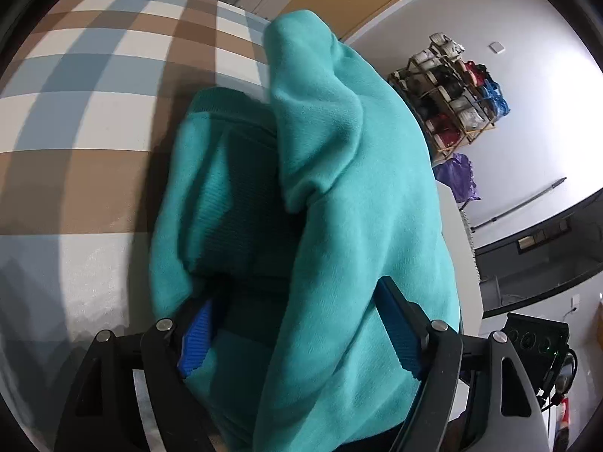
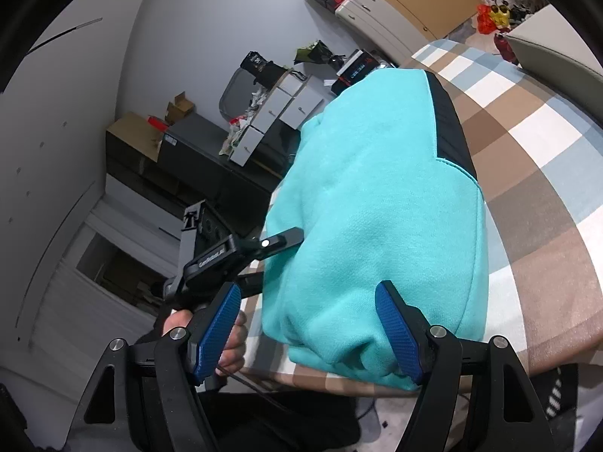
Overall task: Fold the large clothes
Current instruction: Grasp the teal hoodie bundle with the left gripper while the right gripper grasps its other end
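On the checked bed cover (image 2: 527,143) lies the folded teal garment (image 2: 377,207), bunched and hiding my left gripper's (image 1: 297,331) fingertips; its jaws stand apart, apparently pressing nothing. My right gripper (image 2: 312,324) is released, one pad against cloth. Lettering on the other gripper's body reads "GenRobot.AI", faintly.

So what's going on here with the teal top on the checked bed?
A person is folding a teal sweatshirt on a checked bedspread, with a handheld gripper in each hand. The sweatshirt is already bunched into a thick bundle. The left gripper has cloth between its blue fingers, which stand wide apart. The right gripper is open at the bundle's near edge, one finger against the cloth and the other clear of it. Neither seems to be pinching the cloth.
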Demonstrator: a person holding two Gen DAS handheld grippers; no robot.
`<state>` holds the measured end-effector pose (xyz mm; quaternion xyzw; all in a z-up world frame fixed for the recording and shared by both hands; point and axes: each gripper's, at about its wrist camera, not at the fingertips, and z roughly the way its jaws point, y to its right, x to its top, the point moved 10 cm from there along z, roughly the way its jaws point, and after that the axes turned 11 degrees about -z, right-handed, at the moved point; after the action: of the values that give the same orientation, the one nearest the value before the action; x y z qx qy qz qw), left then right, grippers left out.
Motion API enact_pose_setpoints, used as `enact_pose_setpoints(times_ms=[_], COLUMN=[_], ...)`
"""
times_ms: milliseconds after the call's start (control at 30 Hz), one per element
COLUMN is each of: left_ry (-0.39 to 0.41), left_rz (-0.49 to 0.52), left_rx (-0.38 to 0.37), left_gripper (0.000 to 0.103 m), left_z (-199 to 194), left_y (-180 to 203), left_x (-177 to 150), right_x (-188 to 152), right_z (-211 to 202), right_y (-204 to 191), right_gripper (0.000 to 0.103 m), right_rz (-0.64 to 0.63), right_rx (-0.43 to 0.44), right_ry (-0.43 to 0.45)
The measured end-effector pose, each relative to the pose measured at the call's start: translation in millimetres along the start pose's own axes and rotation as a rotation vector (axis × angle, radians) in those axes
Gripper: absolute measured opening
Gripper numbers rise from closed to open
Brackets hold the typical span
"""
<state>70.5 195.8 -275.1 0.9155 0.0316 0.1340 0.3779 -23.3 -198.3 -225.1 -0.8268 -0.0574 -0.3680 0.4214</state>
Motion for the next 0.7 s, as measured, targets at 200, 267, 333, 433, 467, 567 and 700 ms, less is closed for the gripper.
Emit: enact_pose_setpoints(times_ms=[200, 267, 333, 433, 467, 567, 700], left_ry=[0.148, 0.254, 0.321, 0.315, 0.291, 0.169, 0.070], left_rz=[-0.018, -0.014, -0.004, -0.003, -0.007, -0.042, -0.045], left_rx=[-0.056, 0.037, 0.122, 0.098, 0.070, -0.019, -0.118], left_gripper=[0.078, 0.081, 0.081, 0.081, 0.081, 0.081, 0.085], left_z=[-47, -63, -65, -54, -46, -36, -32], left_y=[7, -5, -11, -24, -26, -22, -4], left_x=[15, 26, 34, 29, 26, 23, 23], right_x=[0, 1, 2, 6, 9, 22, 43], right_z=[-1, -2, -3, -9, -12, -26, -32], right_y=[0, 2, 3, 2, 0, -6, 6], right_gripper=[0.075, 0.075, 0.075, 0.077, 0.078, 0.086, 0.100], right_rz=[-0.008, 0.012, 0.032, 0.047, 0.043, 0.000, -0.063], right_rx=[-0.009, 0.006, 0.026, 0.066, 0.090, 0.095, -0.037], right_ry=[0.002, 0.010, 0.016, 0.015, 0.019, 0.025, -0.022])
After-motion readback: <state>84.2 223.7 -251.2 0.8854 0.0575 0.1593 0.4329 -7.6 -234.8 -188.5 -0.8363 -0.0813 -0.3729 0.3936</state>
